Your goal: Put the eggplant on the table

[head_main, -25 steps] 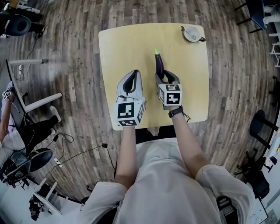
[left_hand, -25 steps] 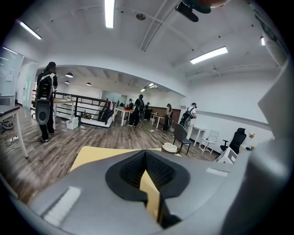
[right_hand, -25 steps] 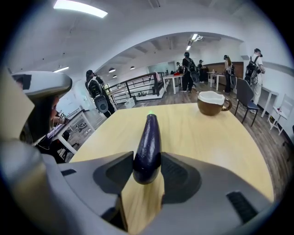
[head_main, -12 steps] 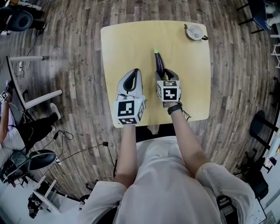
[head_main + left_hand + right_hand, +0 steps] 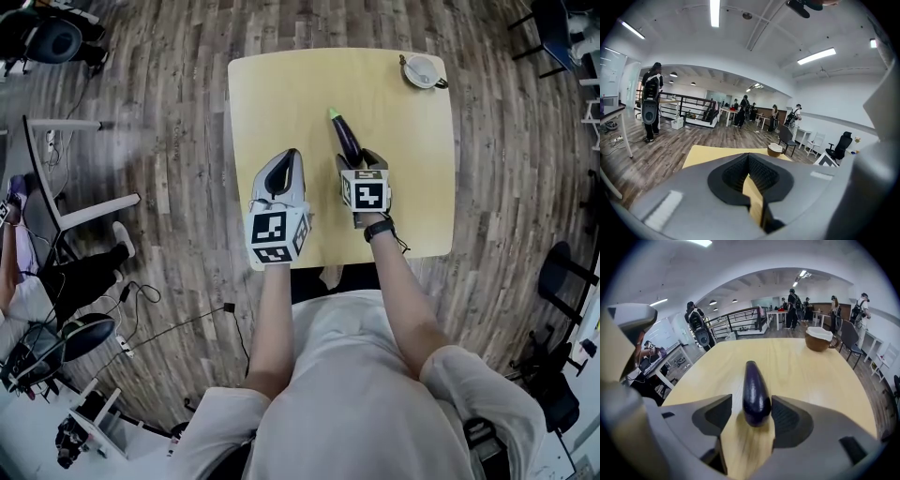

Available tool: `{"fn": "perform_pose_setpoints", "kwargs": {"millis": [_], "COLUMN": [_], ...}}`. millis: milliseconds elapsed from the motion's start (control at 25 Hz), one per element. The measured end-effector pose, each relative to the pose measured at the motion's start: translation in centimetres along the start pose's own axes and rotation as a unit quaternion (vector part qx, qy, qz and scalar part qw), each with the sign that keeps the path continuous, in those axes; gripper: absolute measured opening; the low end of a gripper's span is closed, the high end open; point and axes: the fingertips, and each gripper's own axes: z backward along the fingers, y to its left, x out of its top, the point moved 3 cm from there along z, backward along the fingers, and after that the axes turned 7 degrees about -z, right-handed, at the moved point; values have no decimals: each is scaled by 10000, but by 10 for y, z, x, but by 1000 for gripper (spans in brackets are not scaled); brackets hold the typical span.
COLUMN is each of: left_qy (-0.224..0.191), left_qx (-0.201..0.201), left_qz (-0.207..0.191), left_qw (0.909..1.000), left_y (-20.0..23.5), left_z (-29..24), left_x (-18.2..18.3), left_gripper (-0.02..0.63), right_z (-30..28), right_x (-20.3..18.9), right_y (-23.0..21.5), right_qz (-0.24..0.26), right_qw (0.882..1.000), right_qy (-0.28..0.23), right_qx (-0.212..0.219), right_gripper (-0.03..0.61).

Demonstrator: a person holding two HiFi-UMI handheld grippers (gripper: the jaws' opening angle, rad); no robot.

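A dark purple eggplant (image 5: 348, 141) with a green stem end lies on the yellow table (image 5: 281, 94), stem pointing away from me. In the right gripper view the eggplant (image 5: 756, 392) has its blunt end between the jaws. My right gripper (image 5: 360, 160) straddles that end and its jaws are opening. There is a clear gap on the left pad's side, while the right pad (image 5: 787, 416) sits close beside the skin. My left gripper (image 5: 287, 156) hovers over the table to the left of the eggplant, shut and holding nothing. In its own view the left gripper (image 5: 749, 158) shows only a thin slit.
A brown and white cup (image 5: 421, 71) stands at the table's far right corner, seen as the cup (image 5: 819, 338) beyond the eggplant. Wooden floor surrounds the table. Chairs, cables and a white frame (image 5: 75, 178) lie to the left; several people stand far off.
The right gripper's jaws have spread away from the eggplant, which now rests on the table. The left gripper has hardly shifted.
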Motion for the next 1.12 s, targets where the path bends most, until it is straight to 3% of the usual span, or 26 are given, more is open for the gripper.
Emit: {"fn": "perform_pose_setpoints", "kwargs": {"millis": [280, 600, 1120], "left_qy": [-101, -157, -861], "left_qx": [-43, 12, -105], "left_qz": [-41, -179, -560], "left_qw": [9999, 9997, 9947], "left_y": [9, 8, -9], "left_z": [12, 19, 48], "left_x": [6, 22, 90], "left_gripper": [9, 9, 9], "right_z": [28, 85, 172], "right_x": [18, 56, 103], "right_y": [13, 25, 53], "right_qz": [-41, -43, 301], "right_qw": [9991, 9919, 9731], "right_qy": [-430, -1268, -2285], "right_qx": [-15, -31, 64], "right_gripper": [236, 235, 155]}}
